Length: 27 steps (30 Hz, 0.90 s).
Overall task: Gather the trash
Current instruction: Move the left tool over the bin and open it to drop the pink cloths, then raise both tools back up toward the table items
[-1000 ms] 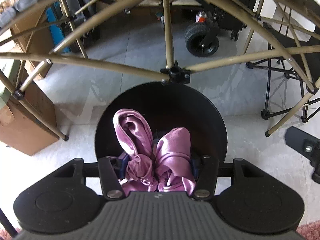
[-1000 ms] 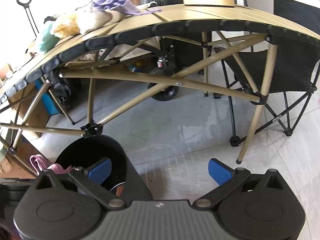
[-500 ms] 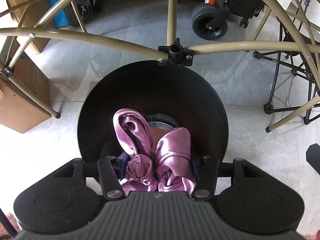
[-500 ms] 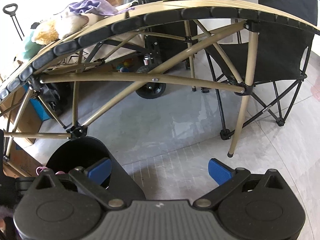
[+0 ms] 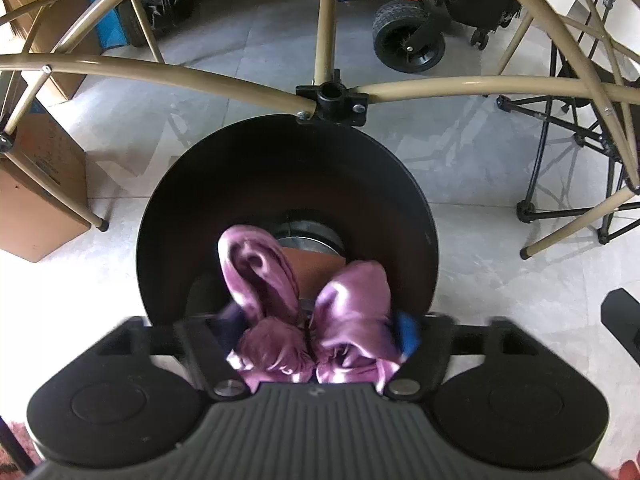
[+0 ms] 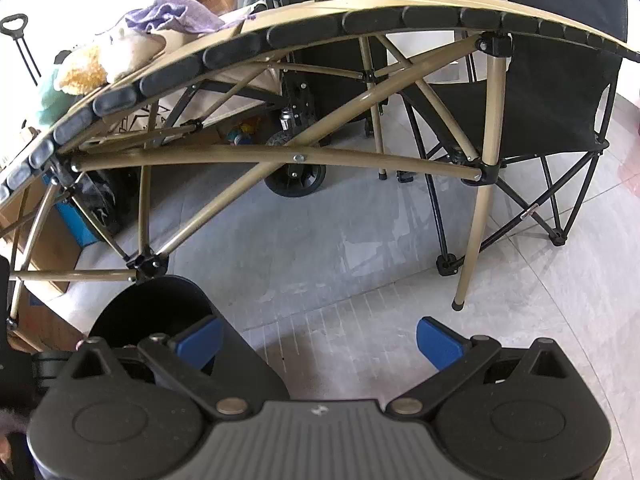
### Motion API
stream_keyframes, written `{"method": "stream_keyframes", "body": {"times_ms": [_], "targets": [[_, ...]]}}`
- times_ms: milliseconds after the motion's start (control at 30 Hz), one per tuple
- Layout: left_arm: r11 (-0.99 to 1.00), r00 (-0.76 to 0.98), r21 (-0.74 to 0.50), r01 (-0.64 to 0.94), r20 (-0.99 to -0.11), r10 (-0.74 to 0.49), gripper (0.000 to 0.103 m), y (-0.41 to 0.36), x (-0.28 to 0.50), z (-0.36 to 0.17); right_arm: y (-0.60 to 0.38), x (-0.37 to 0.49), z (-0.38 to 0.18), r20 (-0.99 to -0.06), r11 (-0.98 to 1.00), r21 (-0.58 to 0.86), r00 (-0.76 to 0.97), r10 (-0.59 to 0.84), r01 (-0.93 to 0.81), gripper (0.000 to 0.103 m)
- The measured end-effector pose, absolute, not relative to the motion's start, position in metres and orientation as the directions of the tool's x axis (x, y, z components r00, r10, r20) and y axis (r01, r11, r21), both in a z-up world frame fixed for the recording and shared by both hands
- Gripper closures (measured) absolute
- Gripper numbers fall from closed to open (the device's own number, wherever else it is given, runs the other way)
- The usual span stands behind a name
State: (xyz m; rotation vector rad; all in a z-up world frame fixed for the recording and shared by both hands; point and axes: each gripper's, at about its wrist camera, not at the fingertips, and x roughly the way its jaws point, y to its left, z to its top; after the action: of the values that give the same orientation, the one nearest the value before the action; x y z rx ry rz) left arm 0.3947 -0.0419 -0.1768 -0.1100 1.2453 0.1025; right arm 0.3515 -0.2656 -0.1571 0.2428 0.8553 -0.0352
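Note:
My left gripper (image 5: 316,328) is shut on a crumpled pink satin cloth (image 5: 344,312), held just above the open mouth of a black round trash bin (image 5: 248,168). The fingers look slightly blurred. A brown item and a metal rim show at the bin's bottom. In the right wrist view my right gripper (image 6: 320,340) is open and empty above the tiled floor, with the same bin (image 6: 152,304) at its lower left.
A folding table with tan tube legs (image 6: 304,156) arches over the bin; its joint (image 5: 332,104) touches the bin's far rim. Cloths and plush items (image 6: 120,52) lie on its top. A black camp chair (image 6: 552,92), cardboard boxes (image 5: 36,184) and a wheeled cart (image 5: 408,40) stand around.
My left gripper has moved forward over the bin with the pink cloth, so the bin fills more of the view. The right gripper has shifted slightly and stays open.

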Motion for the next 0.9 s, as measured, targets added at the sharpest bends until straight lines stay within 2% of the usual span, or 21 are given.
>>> {"method": "stream_keyframes", "body": {"times_ms": [33, 67, 100, 900], "targets": [[0.990, 0.325, -0.027, -0.140, -0.945, 0.020, 0.013, -0.042, 0.394, -0.175, -0.266, 0.351, -0.157, -0.748, 0.972, 0.198, 0.660, 0.066, 0.128, 0.000], [0.990, 0.331, -0.023, -0.141, -0.943, 0.026, 0.003, -0.042, 0.393, -0.173, -0.265, 0.351, -0.156, -0.747, 0.972, 0.198, 0.662, 0.066, 0.128, 0.000], [0.989, 0.334, -0.019, -0.143, -0.942, 0.030, 0.000, -0.043, 0.393, -0.172, -0.265, 0.351, -0.156, -0.747, 0.972, 0.198, 0.662, 0.065, 0.127, 0.000], [0.993, 0.343, -0.013, -0.115, -0.939, 0.027, 0.000, -0.044, 0.387, -0.163, -0.264, 0.351, -0.154, -0.744, 0.972, 0.201, 0.664, 0.068, 0.126, 0.000]]}}
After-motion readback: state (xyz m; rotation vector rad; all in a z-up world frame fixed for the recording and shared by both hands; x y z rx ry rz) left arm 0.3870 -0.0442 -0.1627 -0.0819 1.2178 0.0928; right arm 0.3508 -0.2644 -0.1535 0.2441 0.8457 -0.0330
